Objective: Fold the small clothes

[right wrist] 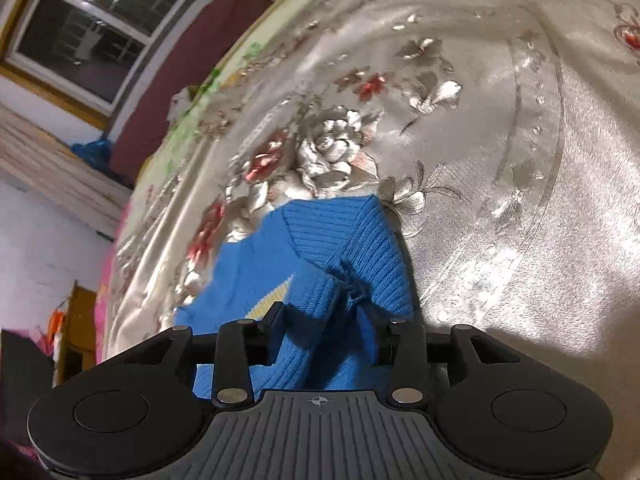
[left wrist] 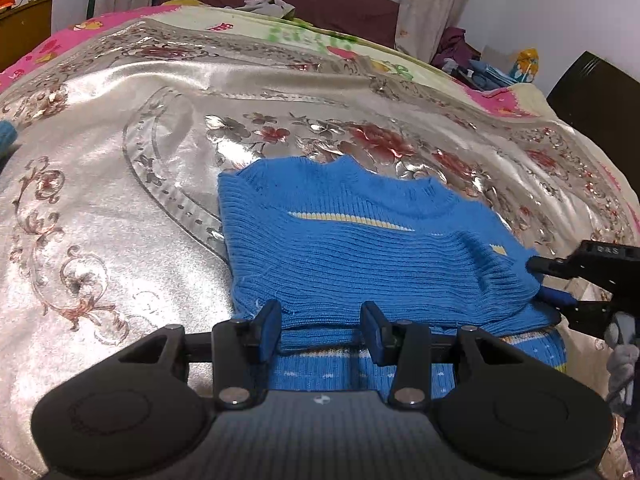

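A: Where's the sweater (left wrist: 360, 248) from the left claw (left wrist: 322, 330)?

B: Right at its tips — the folded near edge lies between the jaws, which stand partly apart and don't press it. Its long side runs across, left to right, on the bed (left wrist: 120, 200).

A: And the right claw (left wrist: 546, 282)?

B: At the sweater's right corner, nearer the loose sleeve fold — jaws parted, knit between them (right wrist: 332, 332), not pinched.

A: How does it look?

B: Blue ribbed knit, yellow stripe, doubled over, collar at the far edge, the right fold bunched.

Indoor light glares off the satin bedspread (left wrist: 168, 92); fisheye edges bend, and the right view blurs slightly.
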A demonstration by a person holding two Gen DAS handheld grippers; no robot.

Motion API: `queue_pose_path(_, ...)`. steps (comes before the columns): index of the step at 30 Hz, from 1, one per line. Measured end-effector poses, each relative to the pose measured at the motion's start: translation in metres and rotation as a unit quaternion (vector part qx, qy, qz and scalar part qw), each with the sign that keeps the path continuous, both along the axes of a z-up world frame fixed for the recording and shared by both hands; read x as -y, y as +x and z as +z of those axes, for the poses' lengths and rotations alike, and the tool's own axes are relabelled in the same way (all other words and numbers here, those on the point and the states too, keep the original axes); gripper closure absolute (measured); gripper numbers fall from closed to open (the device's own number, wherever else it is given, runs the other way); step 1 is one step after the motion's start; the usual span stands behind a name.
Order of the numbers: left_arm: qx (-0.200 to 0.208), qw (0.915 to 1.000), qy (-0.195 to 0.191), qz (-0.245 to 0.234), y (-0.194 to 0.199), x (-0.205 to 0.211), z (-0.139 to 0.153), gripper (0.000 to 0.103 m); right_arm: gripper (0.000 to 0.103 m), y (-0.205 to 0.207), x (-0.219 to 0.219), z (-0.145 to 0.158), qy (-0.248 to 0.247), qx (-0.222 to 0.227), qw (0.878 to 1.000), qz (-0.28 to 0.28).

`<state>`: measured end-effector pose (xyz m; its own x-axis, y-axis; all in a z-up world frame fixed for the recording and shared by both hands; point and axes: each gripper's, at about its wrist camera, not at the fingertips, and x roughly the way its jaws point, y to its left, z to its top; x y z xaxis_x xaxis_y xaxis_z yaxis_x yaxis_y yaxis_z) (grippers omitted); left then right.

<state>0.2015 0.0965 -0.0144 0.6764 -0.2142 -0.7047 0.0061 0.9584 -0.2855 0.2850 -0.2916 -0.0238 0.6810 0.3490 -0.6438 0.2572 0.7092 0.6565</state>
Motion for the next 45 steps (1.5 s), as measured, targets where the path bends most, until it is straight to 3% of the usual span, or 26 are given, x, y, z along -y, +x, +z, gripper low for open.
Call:
queue_pose_path(1, 0.000, 1.0000, 0.001, -0.001, 0.000, 0.000, 0.000, 0.056, 0.087, 0.000, -0.002, 0.002, 0.000, 0.006, 1.000, 0.001)
queue_pose_path(2, 0.000, 1.0000, 0.001, -0.002, 0.000, 0.000, 0.000, 0.056, 0.089, 0.000, -0.004, 0.006, 0.001, 0.014, 1.000, 0.005)
queue_pose_path(5, 0.006, 1.0000, 0.005, -0.004, 0.000, -0.002, 0.003, 0.056, 0.091, -0.003, -0.011, 0.024, 0.026, 0.059, 0.998, 0.024)
queue_pose_path(10, 0.020, 0.9997, -0.001, 0.014, 0.002, -0.011, 0.011, 0.056, 0.091, -0.025, -0.009, 0.058, 0.080, 0.171, 0.981, 0.038)
queue_pose_path(12, 0.017, 0.9997, -0.001, 0.017, 0.002, -0.013, 0.008, 0.055, 0.091, -0.034, 0.001, 0.046, 0.069, 0.162, 0.984, 0.022)
queue_pose_path(13, 0.013, 0.9998, 0.000, 0.018, 0.003, -0.013, 0.006, 0.055, 0.088, -0.033, 0.007, 0.034, 0.057, 0.137, 0.989, 0.016)
queue_pose_path(15, 0.001, 0.9998, 0.005, 0.018, 0.004, -0.012, -0.003, 0.055, 0.088, -0.028, 0.015, 0.002, 0.036, 0.038, 0.999, 0.006)
queue_pose_path(16, -0.005, 0.9998, 0.011, 0.019, 0.004, -0.012, -0.007, 0.055, 0.088, -0.029, 0.019, -0.011, 0.033, 0.009, 0.999, -0.002)
queue_pose_path(19, -0.011, 0.9995, 0.021, 0.018, 0.003, -0.011, -0.011, 0.055, 0.087, -0.036, 0.018, -0.010, 0.027, 0.024, 0.999, 0.005)
queue_pose_path(24, -0.008, 0.9992, 0.030, 0.026, 0.002, -0.015, -0.003, 0.055, 0.087, -0.040, 0.007, 0.024, -0.072, 0.060, 0.996, 0.008)
queue_pose_path(29, 0.014, 0.9993, 0.024, 0.027, 0.004, -0.016, 0.009, 0.055, 0.081, -0.036, -0.018, 0.043, -0.117, 0.107, 0.986, 0.048)
queue_pose_path(33, 0.006, 0.9994, 0.032, 0.014, 0.014, -0.006, 0.001, 0.055, 0.082, -0.021, -0.046, 0.030, -0.146, 0.098, 0.979, 0.102)
queue_pose_path(35, -0.008, 0.9986, 0.049, 0.017, 0.018, -0.004, -0.006, 0.055, 0.087, -0.016, -0.050, 0.020, -0.180, 0.067, 0.977, 0.096)
queue_pose_path(37, -0.019, 0.9979, 0.059, 0.021, 0.018, -0.007, -0.010, 0.055, 0.090, -0.015, -0.043, 0.016, -0.176, 0.059, 0.979, 0.088)
queue_pose_path(42, -0.026, 0.9978, 0.049, 0.037, 0.012, -0.021, -0.013, 0.054, 0.088, -0.024, -0.022, 0.024, -0.183, 0.064, 0.979, 0.059)
queue_pose_path(45, -0.022, 0.9976, 0.053, 0.038, 0.009, -0.019, -0.009, 0.054, 0.081, -0.030, -0.018, 0.031, -0.195, 0.070, 0.977, 0.051)
